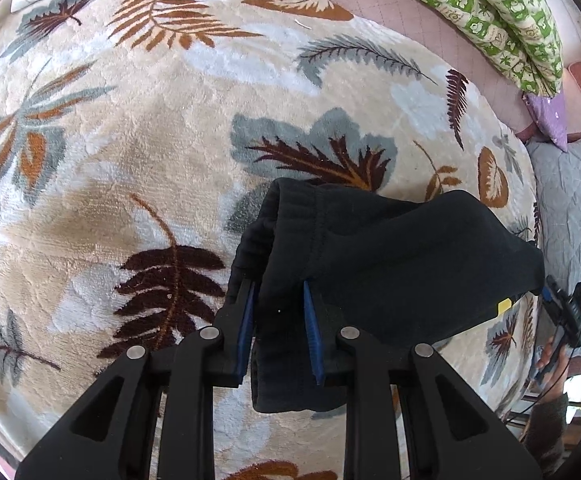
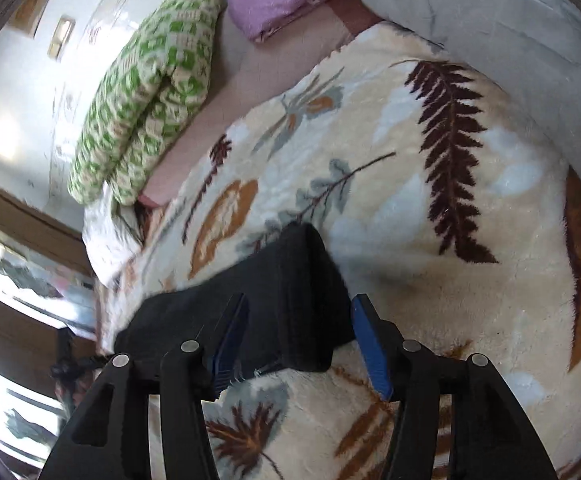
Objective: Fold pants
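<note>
I am pinching the pants [image 1: 370, 248] waistband in my left tool [image 1: 278, 320] | right tool [image 2: 298, 336] standing spread around them | soft, limp fleece: gripping hems.

Both tongs are built alike. The left tongs [image 1: 278, 330] have matte black plastic arms with long cut-out slots, round silver pivot screws and ribbed blue pads [image 1: 246, 328]. The right tongs [image 2: 300, 340] show the same black arms, silver screws and blue pads [image 2: 370, 348]. The person's sleeve [image 1: 546, 428] is a dark grey-green knit.
</note>
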A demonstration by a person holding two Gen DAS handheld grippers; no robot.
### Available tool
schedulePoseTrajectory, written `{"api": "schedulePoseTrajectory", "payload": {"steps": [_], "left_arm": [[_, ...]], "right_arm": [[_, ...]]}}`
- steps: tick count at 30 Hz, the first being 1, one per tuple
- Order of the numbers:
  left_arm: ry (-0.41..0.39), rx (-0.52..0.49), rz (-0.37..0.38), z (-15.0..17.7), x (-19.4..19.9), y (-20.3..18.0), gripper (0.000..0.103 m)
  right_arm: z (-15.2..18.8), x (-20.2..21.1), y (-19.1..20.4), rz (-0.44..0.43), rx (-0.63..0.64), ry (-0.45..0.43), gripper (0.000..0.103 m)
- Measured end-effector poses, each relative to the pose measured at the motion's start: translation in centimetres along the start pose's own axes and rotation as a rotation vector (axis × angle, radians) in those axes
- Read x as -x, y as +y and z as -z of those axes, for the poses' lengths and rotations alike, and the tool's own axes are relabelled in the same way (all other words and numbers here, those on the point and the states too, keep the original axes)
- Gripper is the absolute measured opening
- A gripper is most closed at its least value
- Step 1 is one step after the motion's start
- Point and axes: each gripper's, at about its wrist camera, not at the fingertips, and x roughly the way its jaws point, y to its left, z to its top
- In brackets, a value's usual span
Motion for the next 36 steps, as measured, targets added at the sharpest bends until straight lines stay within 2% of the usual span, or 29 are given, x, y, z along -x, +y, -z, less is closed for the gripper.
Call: {"api": "schedulePoseTrajectory", "payload": {"steps": [1,2,3,5,7,10,11,13,14,15,17,20,21,22,24,25,26,27,28,31,34,36], "left_arm": [[0.003,0.001,0.001,0.0,0.0,0.1,0.021],[0.013,-0.006,-0.002,0.1,0.0,0.1,0.021],[0.022,-0.017,-0.009,0.1,-0.2,0.0,0.021],[0.033,-0.038,-0.035,0.2,-0.4,-0.2,0.021],[0.032,-0.073,-0.058,0.3,-0.5,-0.8,0.021],[0.034,-0.099,-0.052,0.5,-0.4,-1.2,0.021],[0.039,-0.097,-0.043,0.5,-0.4,-1.1,0.021],[0.043,-0.081,-0.026,0.3,-0.4,-0.7,0.021],[0.044,-0.069,-0.01,0.2,-0.3,-0.4,0.021],[0.044,-0.051,0.011,0.1,-0.3,0.0,0.021],[0.046,-0.02,0.046,-0.1,-0.2,0.6,0.021],[0.048,0.009,0.078,-0.4,-0.3,1.0,0.021],[0.046,0.011,0.079,-0.5,-0.3,1.0,0.021],[0.046,0.012,0.081,-0.6,-0.3,0.9,0.021],[0.031,0.03,0.093,-0.9,-0.2,1.0,0.021],[0.009,0.044,0.085,-1.0,0.0,1.0,0.021],[-0.016,0.043,0.054,-1.1,0.2,0.8,0.021],[-0.026,0.038,0.005,-1.1,0.3,0.6,0.023],[-0.025,0.038,-0.02,-1.1,0.0,0.5,0.023],[-0.022,-0.016,-0.104,-0.8,-0.7,-0.3,0.023],[-0.032,-0.059,-0.156,-0.4,-0.6,-1.3,0.023],[-0.006,-0.059,-0.136,-0.3,-0.7,-1.1,0.025]], "right_arm": [[0.4,-0.1,0.8,-0.002,0.054,0.013,0.04],[0.7,-0.4,1.6,0.004,0.104,0.042,0.016],[1.2,-0.9,2.1,0.025,0.15,0.084,0.01],[2.4,-1.9,2.6,0.12,0.232,0.176,0.01],[2.8,-2.0,2.8,0.192,0.278,0.207,0.009],[2.1,-1.3,3.0,0.176,0.238,0.194,0.017],[1.6,-0.8,3.1,0.16,0.219,0.166,0.022],[0.3,0.3,2.9,0.103,0.142,0.079,0.045],[-0.4,0.4,2.8,0.08,0.097,0.046,0.059],[-0.9,0.6,2.5,0.058,0.051,0.021,0.063],[-1.9,0.1,1.9,0.035,-0.028,-0.007,0.063],[-2.7,-1.9,1.8,0.085,-0.059,0.019,0.062],[-2.8,-2.8,2.1,0.091,-0.057,0.035,0.058],[-2.8,-3.5,2.5,0.093,-0.046,0.049,0.054],[-2.5,-4.0,3.0,0.106,-0.019,0.056,0.034],[-2.4,-4.3,3.4,0.113,-0.001,0.061,0.028],[-2.5,-4.9,3.8,0.134,0.016,0.072,0.013],[-2.4,-5.1,4.1,0.141,0.029,0.079,0.009],[-2.4,-4.9,4.3,0.145,0.044,0.073,0.009],[-2.7,-2.9,4.2,0.131,0.056,-0.023,0.009],[-3.0,-3.7,3.4,0.203,0.072,0.019,0.009],[-2.8,-4.8,2.7,0.246,0.078,0.07,0.01]]}}
